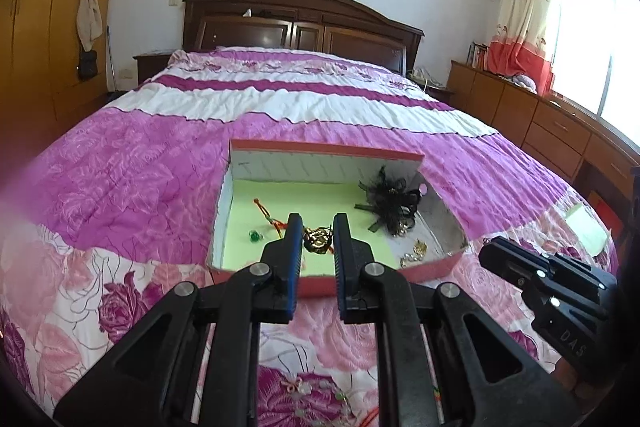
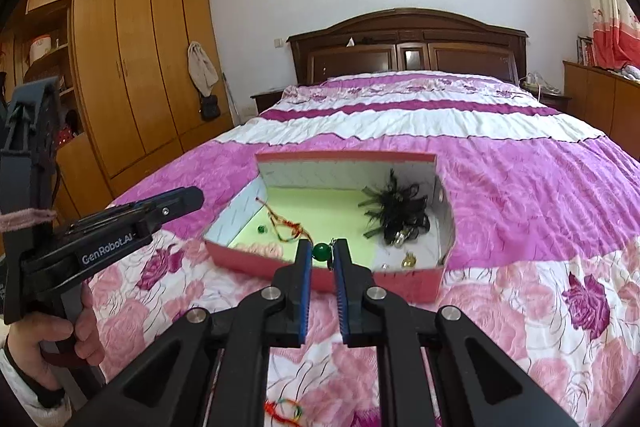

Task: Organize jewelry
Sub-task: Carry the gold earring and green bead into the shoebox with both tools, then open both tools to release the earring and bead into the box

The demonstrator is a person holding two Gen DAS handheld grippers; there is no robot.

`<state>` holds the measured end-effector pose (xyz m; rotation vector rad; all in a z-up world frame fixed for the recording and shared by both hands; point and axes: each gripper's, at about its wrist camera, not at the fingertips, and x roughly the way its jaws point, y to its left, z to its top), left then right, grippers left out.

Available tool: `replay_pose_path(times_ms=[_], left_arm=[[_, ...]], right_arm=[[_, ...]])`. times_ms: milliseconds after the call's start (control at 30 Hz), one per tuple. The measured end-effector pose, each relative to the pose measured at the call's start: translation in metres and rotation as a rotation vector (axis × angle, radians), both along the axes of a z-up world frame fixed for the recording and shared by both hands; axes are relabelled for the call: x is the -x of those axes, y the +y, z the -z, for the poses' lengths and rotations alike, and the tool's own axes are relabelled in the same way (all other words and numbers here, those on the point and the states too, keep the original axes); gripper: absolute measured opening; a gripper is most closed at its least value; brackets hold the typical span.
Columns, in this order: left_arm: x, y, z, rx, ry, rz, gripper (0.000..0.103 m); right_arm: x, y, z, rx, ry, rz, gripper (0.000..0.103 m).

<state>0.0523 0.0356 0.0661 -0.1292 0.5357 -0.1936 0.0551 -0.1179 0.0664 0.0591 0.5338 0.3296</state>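
The left gripper [image 1: 317, 227] held a dark gold-toned pendant [image 1: 318, 241] between narrow fingers, and the right gripper [image 2: 322, 253] pinched a round green bead [image 2: 321, 251], both raised above the near edge of the shallow red cardboard box [image 2: 320, 277] on the bed [image 1: 120, 187], apparently for sorting inside.

the left gripper [image 1: 317, 221] points forward and somewhat downward, its blue-padded fingers [image 1: 295, 243] drawn close on a small gold-coloured piece pinched at the tips. the right gripper [image 2: 321, 247] has the same tilt, its pads [image 2: 340, 267] closed on a green bead. in the right wrist view the left gripper [image 2: 176, 201] shows from the side at the left edge, held by a bare hand [image 2: 60, 351] wrapped round its handle, a white sleeve at the wrist. the right gripper [image 1: 492, 257] sits at the right edge of the left wrist view; the hand behind it is probably there but too dark to make out.
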Motion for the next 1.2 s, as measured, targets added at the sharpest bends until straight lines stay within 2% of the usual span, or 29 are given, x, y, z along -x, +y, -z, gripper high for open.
replay_pose_path(times_ms=[267,533,767,933,1200], left_arm=[[-0.014,-0.003,0.005,-0.02,-0.039,-0.029,0.007],[-0.03,-0.006,0.008,-0.046,-0.069,-0.042,0.007],[-0.05,-0.006,0.017,-0.057,-0.064,-0.055,0.007],[-0.067,-0.004,0.029,-0.064,-0.016,-0.068,0.007],[-0.09,-0.004,0.056,-0.081,0.125,-0.07,0.007]], right_arm=[[-0.019,-0.011,-0.001,-0.03,-0.034,0.04,0.013],[-0.042,-0.019,-0.001,-0.016,-0.071,0.079,0.013],[-0.074,-0.028,0.014,-0.003,-0.022,0.123,0.013],[-0.097,-0.031,0.032,0.011,0.056,0.14,0.013],[-0.119,-0.033,0.056,0.056,0.155,0.162,0.013]])
